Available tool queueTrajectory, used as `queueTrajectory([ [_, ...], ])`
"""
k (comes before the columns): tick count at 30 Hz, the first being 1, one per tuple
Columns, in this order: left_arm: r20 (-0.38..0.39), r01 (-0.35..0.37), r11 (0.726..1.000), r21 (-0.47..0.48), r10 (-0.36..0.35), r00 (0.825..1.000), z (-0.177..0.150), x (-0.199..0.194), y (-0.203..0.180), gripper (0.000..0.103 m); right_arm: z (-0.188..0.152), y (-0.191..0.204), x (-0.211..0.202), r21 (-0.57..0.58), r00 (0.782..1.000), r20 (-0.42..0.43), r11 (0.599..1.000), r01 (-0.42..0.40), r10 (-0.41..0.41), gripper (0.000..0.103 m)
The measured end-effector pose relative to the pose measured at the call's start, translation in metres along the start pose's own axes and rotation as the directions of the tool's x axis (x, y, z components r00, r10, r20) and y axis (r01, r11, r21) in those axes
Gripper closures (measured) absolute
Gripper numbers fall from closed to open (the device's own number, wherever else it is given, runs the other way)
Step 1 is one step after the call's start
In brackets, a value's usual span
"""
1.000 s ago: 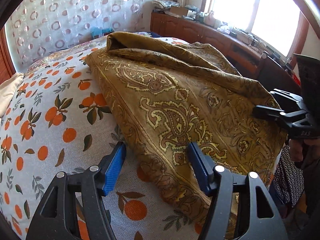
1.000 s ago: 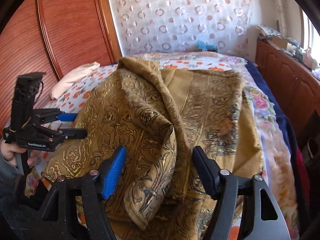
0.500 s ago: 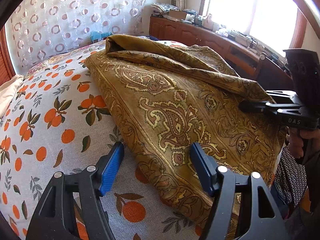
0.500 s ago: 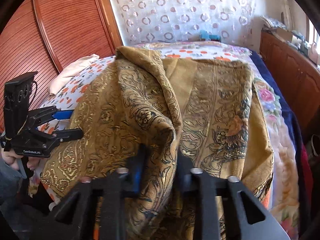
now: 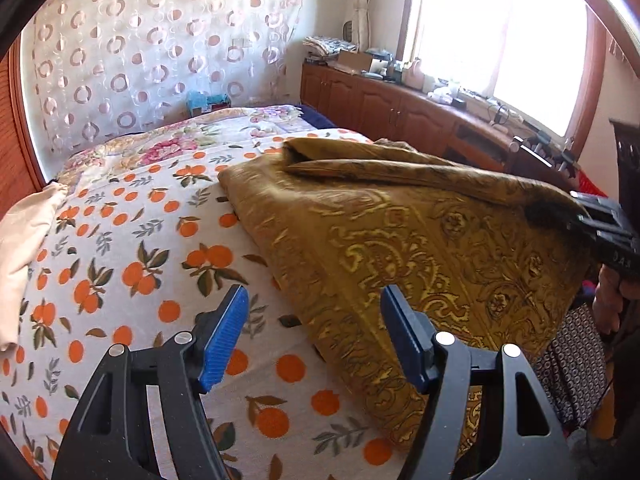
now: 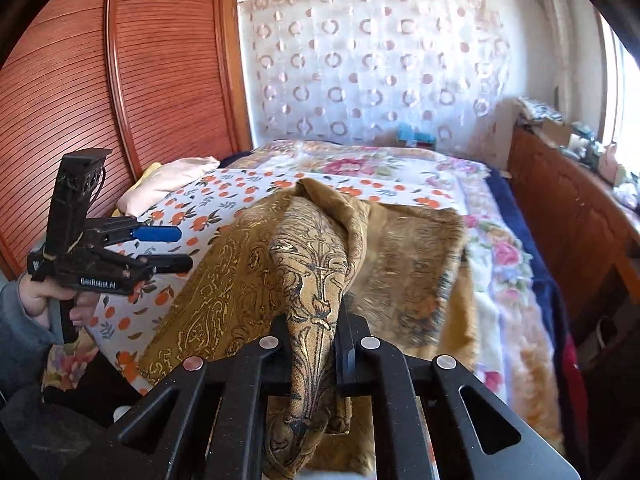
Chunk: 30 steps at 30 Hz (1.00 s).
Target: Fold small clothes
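A: What changed on the right hand-held gripper point(image 6: 310, 344)?
B: Its jaws just closed, clamping a fold of the gold cloth point(image 5: 400, 240) lying on the bed point(image 5: 120, 248).
A: Left hand-held gripper point(image 5: 314, 332)?
B: Jaws apart, holding nothing, as before.

Left tongs point(image 5: 314, 332) near, blue pads point(image 5: 224, 336) wide apart, empty, hovering over orange-print bedsheet point(image 5: 132, 264). Golden paisley cloth point(image 5: 400, 248) spread across bed's right half, near edge just beyond right pad. At far right, right tongs point(image 5: 600, 220) clamped on a raised fold of that cloth, hand point(image 5: 612, 296) below. Cream pillow point(image 5: 24, 236) at left. Wooden cabinet point(image 5: 384, 108) under bright window point(image 5: 500, 28) far right; circle-patterned curtain point(image 5: 160, 60) behind bed.
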State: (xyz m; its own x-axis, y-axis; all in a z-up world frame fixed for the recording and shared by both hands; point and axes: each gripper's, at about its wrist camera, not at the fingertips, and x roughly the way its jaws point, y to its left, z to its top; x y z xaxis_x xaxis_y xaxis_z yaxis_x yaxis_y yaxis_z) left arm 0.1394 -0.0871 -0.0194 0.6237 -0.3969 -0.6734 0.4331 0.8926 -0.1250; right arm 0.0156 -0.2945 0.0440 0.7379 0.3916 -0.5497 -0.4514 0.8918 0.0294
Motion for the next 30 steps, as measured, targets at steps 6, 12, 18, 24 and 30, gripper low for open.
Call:
queueTrajectory([
  [6, -0.029, 0.014, 1.0, 0.015, -0.013, 0.999, 0.005, 0.021, -0.009, 0.034, -0.042, -0.021, 0.002, 0.062, 0.993, -0.097, 0.996, 0.067, -0.061, 0.094],
  [12, -0.058, -0.006, 1.0, 0.006, 0.006, 0.998, 0.006, 0.045, -0.007, 0.034, -0.06, -0.029, 0.016, 0.103, 0.987, -0.144, 0.991, 0.083, -0.068, 0.093],
  [18, -0.081, -0.005, 1.0, -0.009, 0.004, 0.997, -0.003, 0.051, -0.007, 0.034, -0.043, -0.033, 0.017, 0.083, 0.982, -0.148, 0.988, 0.129, -0.116, 0.073],
  [24, -0.07, -0.008, 1.0, -0.017, 0.007, 0.998, -0.005, 0.048, -0.007, 0.034, -0.006, -0.03, 0.005, 0.058, 0.983, -0.082, 0.984, 0.167, -0.162, 0.059],
  [30, -0.02, -0.008, 1.0, -0.015, 0.007, 1.0, -0.002, 0.031, -0.011, 0.034, 0.039, -0.011, 0.034, -0.047, 0.99, -0.078, 0.992, 0.115, -0.118, 0.046],
])
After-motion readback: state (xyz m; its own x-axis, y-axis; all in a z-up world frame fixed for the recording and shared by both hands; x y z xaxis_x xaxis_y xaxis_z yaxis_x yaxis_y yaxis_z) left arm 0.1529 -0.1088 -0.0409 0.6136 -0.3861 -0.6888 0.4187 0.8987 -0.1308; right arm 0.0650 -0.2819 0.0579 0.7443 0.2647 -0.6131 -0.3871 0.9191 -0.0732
